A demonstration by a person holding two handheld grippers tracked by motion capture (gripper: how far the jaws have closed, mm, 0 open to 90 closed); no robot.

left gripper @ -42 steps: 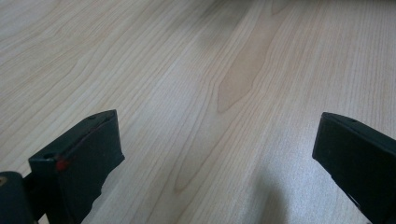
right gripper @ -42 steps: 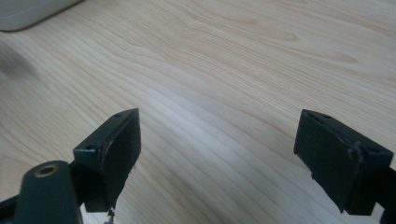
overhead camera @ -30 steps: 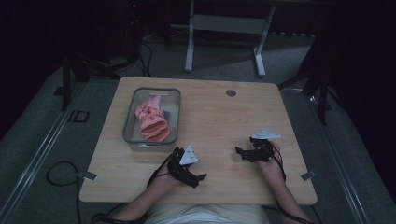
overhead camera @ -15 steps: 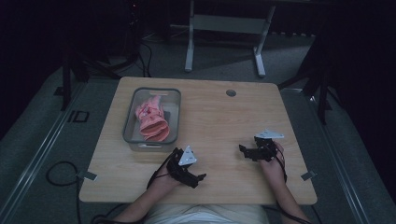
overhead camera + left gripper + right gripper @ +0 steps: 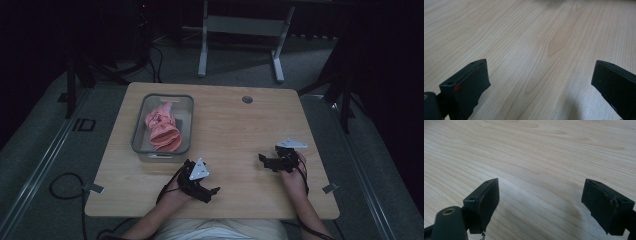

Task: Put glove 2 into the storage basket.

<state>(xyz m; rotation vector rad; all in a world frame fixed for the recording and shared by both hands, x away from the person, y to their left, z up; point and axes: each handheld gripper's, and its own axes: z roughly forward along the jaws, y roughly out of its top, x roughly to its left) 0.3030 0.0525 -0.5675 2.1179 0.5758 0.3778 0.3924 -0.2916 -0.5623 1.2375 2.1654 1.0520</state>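
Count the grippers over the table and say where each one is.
2. The left gripper is near the table's front edge, just in front of the tray. The right gripper is toward the front right. Both are open.

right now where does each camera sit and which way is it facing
High view: above the person's side, looking forward and down on the table; forearms, left hand-held gripper and right hand-held gripper show.
Left gripper view: rides that gripper, looking along its open jaws at bare wood.
Right gripper view: same, jaws open over wood.
Shared: all show the tabletop.
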